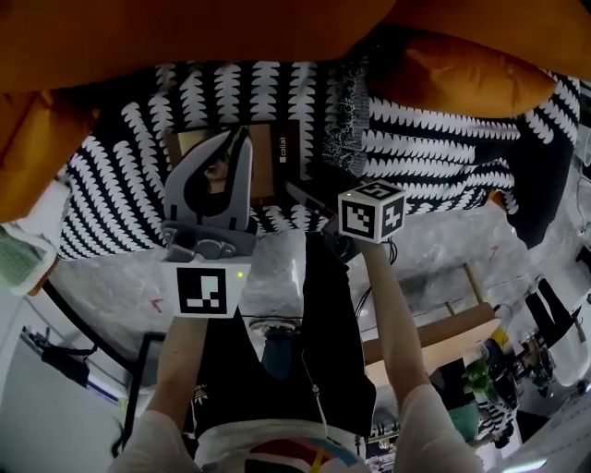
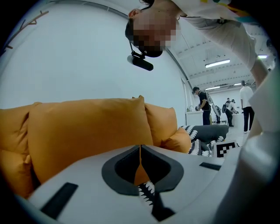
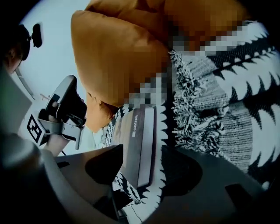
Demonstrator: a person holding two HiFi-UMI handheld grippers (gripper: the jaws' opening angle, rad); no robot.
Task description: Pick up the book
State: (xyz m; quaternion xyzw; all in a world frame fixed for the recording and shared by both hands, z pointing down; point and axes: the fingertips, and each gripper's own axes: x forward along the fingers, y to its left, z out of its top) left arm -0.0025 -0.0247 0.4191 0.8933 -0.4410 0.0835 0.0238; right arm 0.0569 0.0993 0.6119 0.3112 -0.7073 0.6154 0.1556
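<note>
Right hand-held gripper (image 3: 141, 151), patterned blanket (image 1: 443, 148), orange cushions (image 1: 185, 28)

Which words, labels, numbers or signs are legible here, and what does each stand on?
"Callal": white print on the book; its last letters are blurred, so the reading is uncertain.
Left marker cube and right marker cube: black-and-white square patterns only, no words.
Nothing else is readable.
</note>
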